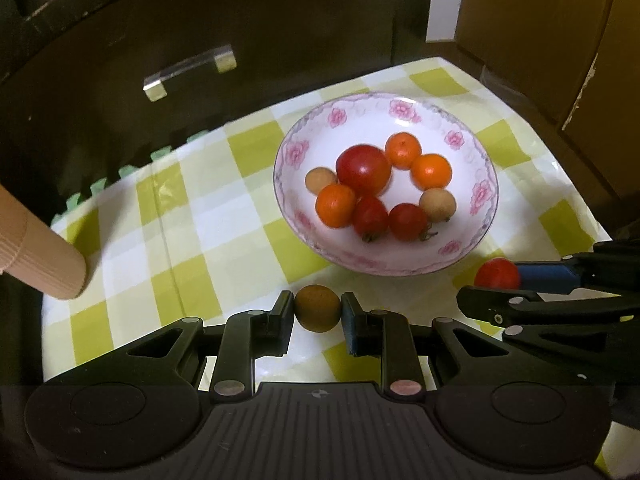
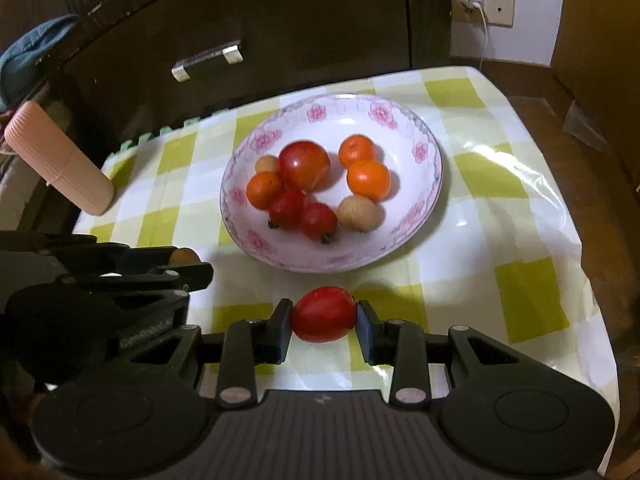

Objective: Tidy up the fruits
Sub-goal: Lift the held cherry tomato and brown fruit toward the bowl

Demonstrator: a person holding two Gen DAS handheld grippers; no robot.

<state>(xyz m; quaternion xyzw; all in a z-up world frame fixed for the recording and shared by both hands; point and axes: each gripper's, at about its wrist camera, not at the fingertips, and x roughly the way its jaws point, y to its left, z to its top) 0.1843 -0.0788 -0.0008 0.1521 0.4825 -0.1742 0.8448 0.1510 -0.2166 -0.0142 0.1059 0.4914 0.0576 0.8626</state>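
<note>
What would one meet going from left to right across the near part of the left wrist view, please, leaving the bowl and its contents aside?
Pink ribbed cylinder → brown fruit gripped by the left gripper → red tomato held in the right gripper, all over the green-checked tablecloth.

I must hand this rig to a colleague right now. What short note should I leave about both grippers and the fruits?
Left gripper: shut on a small brown round longan, near the plate's front rim.
Right gripper: shut on a red oval cherry tomato, also in front of the plate.
White floral-rimmed plate: already holds eight fruits, red, orange and tan.
Left to do: probably place both held fruits on the plate.
</note>
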